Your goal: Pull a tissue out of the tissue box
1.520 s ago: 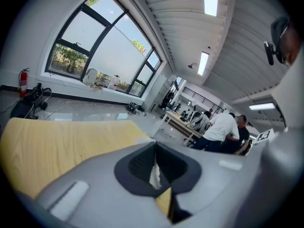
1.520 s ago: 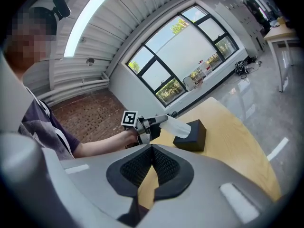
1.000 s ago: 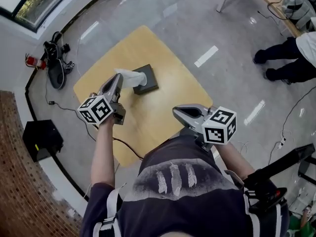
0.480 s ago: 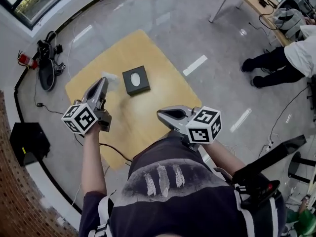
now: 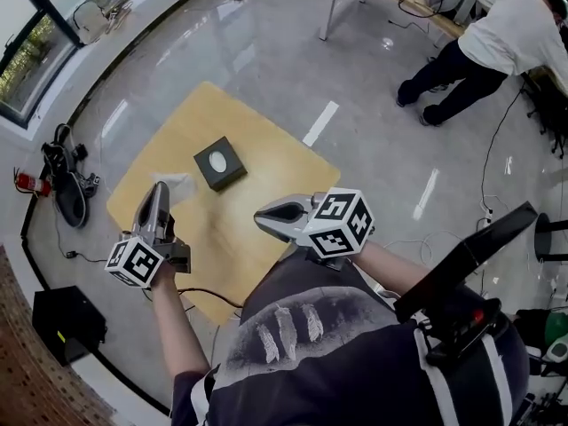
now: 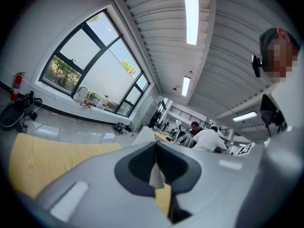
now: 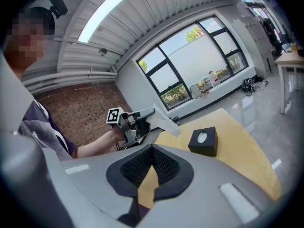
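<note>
A black tissue box with an oval opening sits on the square wooden table, also seen in the right gripper view. My left gripper hovers over the table's left edge, apart from the box, shut on a white tissue that hangs free of the box. In the left gripper view the tissue shows pinched between the pads. The right gripper view shows that tissue trailing from the left gripper. My right gripper is shut and empty over the table's near side.
A person in white bends over a desk at the top right. A fire extinguisher and a bag with cables lie on the floor at left. A black case stands by the brick wall.
The tissue has come free of the box and moved left with my left gripper, which has risen. Both grippers have pulled back from the box. The head view has swung.
</note>
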Demonstrator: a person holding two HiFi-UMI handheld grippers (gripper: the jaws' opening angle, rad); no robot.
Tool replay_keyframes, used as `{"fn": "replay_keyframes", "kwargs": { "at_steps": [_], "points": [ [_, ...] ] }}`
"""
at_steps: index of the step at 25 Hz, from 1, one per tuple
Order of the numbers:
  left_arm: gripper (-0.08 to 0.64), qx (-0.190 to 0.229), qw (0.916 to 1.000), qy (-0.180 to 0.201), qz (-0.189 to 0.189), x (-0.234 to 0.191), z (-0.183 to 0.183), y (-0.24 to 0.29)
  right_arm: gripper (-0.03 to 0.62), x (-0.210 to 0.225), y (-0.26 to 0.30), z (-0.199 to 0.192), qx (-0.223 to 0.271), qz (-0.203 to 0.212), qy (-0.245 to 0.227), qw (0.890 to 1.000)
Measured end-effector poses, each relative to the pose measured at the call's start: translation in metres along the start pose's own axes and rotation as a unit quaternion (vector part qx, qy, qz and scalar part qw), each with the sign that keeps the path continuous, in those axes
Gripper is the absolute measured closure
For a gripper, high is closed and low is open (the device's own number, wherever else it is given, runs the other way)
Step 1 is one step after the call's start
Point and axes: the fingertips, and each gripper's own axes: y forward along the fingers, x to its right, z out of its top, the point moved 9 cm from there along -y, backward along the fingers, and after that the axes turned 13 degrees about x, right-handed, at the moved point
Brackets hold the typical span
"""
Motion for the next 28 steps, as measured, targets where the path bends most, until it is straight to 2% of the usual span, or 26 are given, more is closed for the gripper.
{"fn": "replay_keyframes", "kwargs": {
  "at_steps": [4,6,9,13,20,28],
  "points": [
    [0.555,0.003,0.9998,0.0,-0.021,-0.001,-0.006,-0.021,0.595,-0.022,0.002,-0.017,-0.007,-0.017,-0.007,1.0],
    [0.555,0.0,0.9995,-0.012,-0.029,0.002,-0.015,-0.027,0.595,-0.031,-0.003,-0.023,-0.009,-0.03,-0.011,0.999],
    [0.555,-0.009,0.9981,-0.034,-0.05,0.016,-0.028,-0.03,0.595,-0.041,-0.014,-0.029,-0.005,-0.046,-0.003,0.999],
    [0.555,-0.017,0.9964,-0.039,-0.073,0.039,-0.036,-0.035,0.595,-0.048,-0.024,-0.037,-0.006,-0.061,0.007,0.998],
    [0.555,-0.029,0.9963,-0.031,-0.075,0.058,-0.036,-0.035,0.595,-0.044,-0.025,-0.031,0.014,-0.034,0.013,0.999],
    [0.555,-0.041,0.9975,-0.002,-0.057,0.1,-0.042,-0.003,0.595,0.005,-0.055,-0.01,0.034,-0.002,0.038,0.999]
  ]
}}
